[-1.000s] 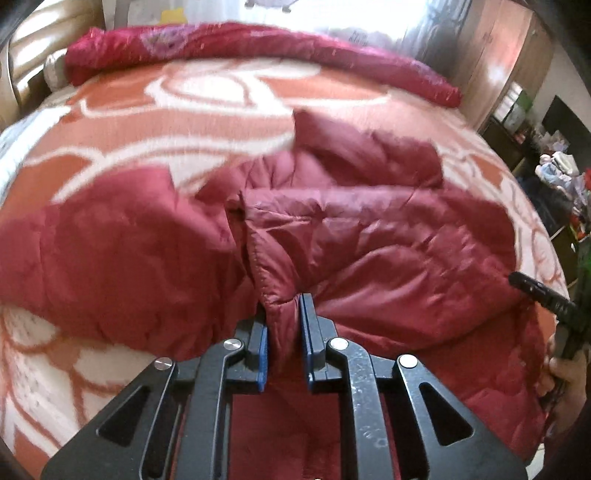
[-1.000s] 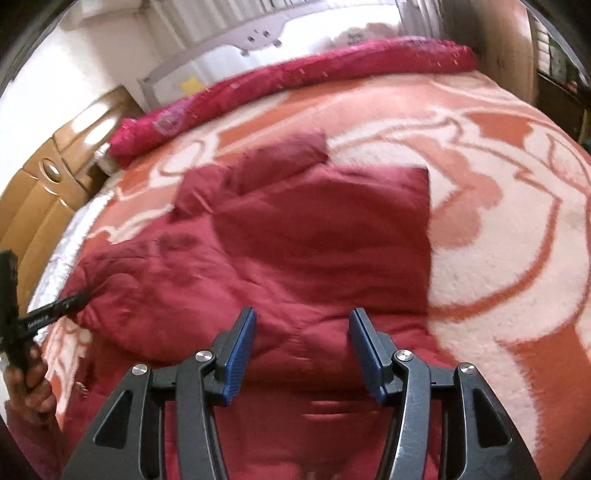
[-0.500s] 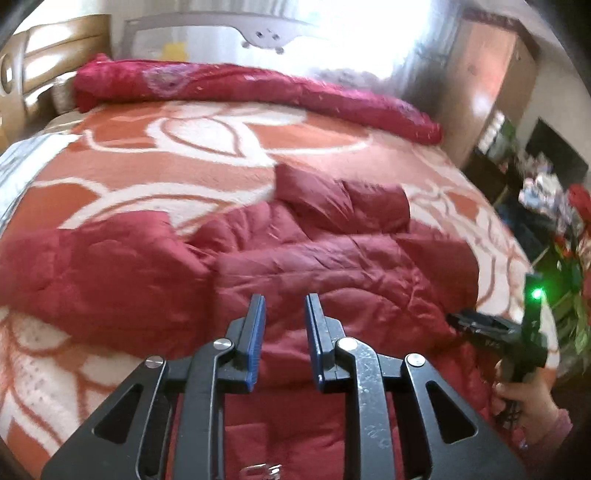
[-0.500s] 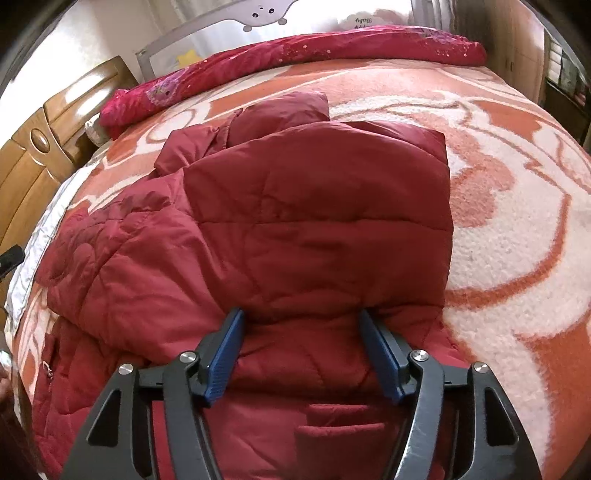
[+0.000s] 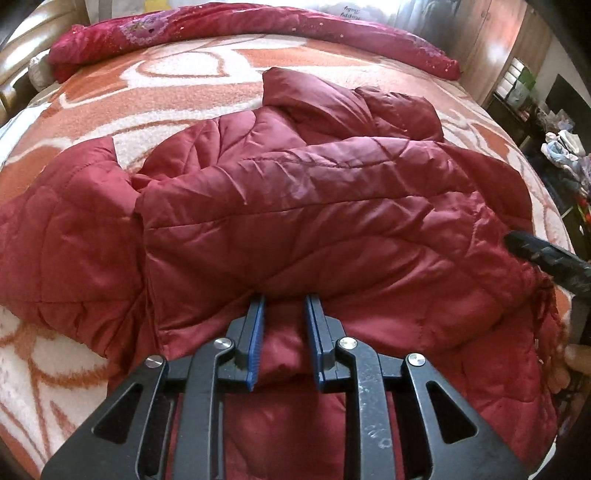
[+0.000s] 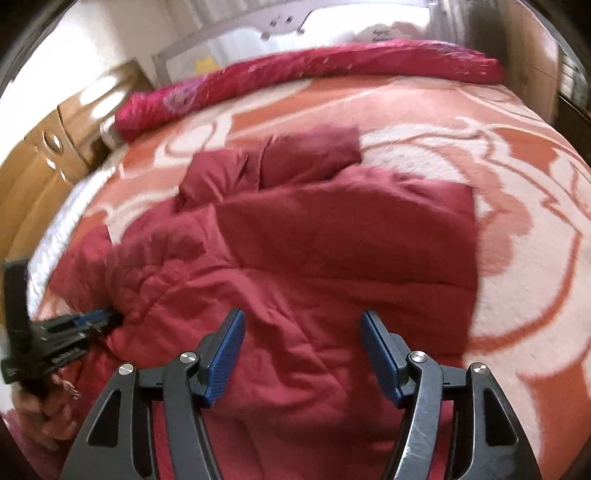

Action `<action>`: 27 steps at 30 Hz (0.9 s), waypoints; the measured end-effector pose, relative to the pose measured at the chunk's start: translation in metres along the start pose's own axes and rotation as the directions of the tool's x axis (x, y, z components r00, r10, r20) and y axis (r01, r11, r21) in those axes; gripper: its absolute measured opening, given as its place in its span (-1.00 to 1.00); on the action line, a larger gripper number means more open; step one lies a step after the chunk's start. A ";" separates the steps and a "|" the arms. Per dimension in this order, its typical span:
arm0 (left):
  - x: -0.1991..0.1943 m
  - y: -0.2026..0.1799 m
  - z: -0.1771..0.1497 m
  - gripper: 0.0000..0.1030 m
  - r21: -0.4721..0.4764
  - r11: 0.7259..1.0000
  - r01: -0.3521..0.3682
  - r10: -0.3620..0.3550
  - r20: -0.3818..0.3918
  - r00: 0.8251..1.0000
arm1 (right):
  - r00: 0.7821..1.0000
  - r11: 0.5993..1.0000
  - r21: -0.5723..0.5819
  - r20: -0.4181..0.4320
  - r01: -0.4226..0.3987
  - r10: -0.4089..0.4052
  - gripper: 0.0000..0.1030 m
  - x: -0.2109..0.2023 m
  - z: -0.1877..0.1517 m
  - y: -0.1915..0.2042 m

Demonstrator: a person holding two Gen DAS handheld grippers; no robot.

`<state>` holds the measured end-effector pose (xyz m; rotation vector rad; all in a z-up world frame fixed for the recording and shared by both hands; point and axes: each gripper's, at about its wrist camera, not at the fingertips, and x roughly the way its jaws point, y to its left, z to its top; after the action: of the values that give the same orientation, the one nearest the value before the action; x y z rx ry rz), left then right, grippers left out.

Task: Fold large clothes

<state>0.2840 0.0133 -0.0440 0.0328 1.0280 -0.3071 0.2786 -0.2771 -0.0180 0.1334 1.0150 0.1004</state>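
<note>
left wrist: close, facing headward | right wrist: same | shared: jacket (image 5: 295, 206)

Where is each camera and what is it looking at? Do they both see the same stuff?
Left wrist: sits on the left gripper, looks across the red jacket toward the rolled quilt; the right gripper and fingers show at right.
Right wrist: sits on the right gripper, looks up the bed blanket; the left gripper and hand show at left.
Shared: the jacket, blanket and quilt.
</note>
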 end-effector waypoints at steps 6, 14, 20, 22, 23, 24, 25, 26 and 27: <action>0.006 0.000 0.003 -0.61 -0.016 1.000 0.008 -0.008 -0.002 1.000 | 0.997 0.996 -0.050 -0.030 0.076 -0.078 0.36 0.027 -0.006 0.006; 0.000 -0.001 0.004 -0.60 -0.024 1.000 -0.011 0.011 -0.005 1.000 | 0.997 0.996 -0.049 -0.014 0.077 -0.078 0.39 0.027 -0.009 0.005; -0.005 0.010 -0.007 -0.61 -0.070 0.997 0.026 -0.026 0.004 1.000 | 0.996 0.995 -0.055 -0.006 0.085 -0.085 0.39 0.026 -0.011 0.007; -0.013 0.024 -0.012 -0.61 -0.104 0.994 0.043 -0.041 0.019 0.999 | 0.996 0.995 -0.056 -0.006 0.085 -0.085 0.40 0.026 -0.011 0.006; -0.018 0.034 -0.014 -0.61 -0.124 0.991 0.043 -0.040 0.029 0.999 | 0.996 0.995 -0.055 -0.006 0.085 -0.086 0.40 0.026 -0.011 0.006; -0.025 0.041 -0.017 -0.61 -0.139 0.989 0.050 -0.045 0.035 0.998 | 0.996 0.995 -0.053 -0.006 0.084 -0.084 0.40 0.026 -0.011 0.006; -0.030 0.048 -0.018 -0.61 -0.152 0.986 0.064 -0.058 0.044 0.997 | 0.997 0.995 -0.051 -0.006 0.081 -0.081 0.40 0.025 -0.011 0.006; -0.034 0.057 -0.021 -0.61 -0.165 0.983 0.077 -0.068 0.059 0.996 | 0.997 0.996 -0.047 -0.007 0.074 -0.074 0.41 0.024 -0.010 0.005; -0.041 0.065 -0.023 -0.61 -0.175 0.982 0.076 -0.064 0.072 0.995 | 0.998 0.997 -0.038 -0.007 0.068 -0.068 0.41 0.021 -0.010 0.004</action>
<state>0.2625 0.0887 -0.0289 -0.1743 0.9892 -0.2776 0.2812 -0.2697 -0.0402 0.0639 1.0242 0.0579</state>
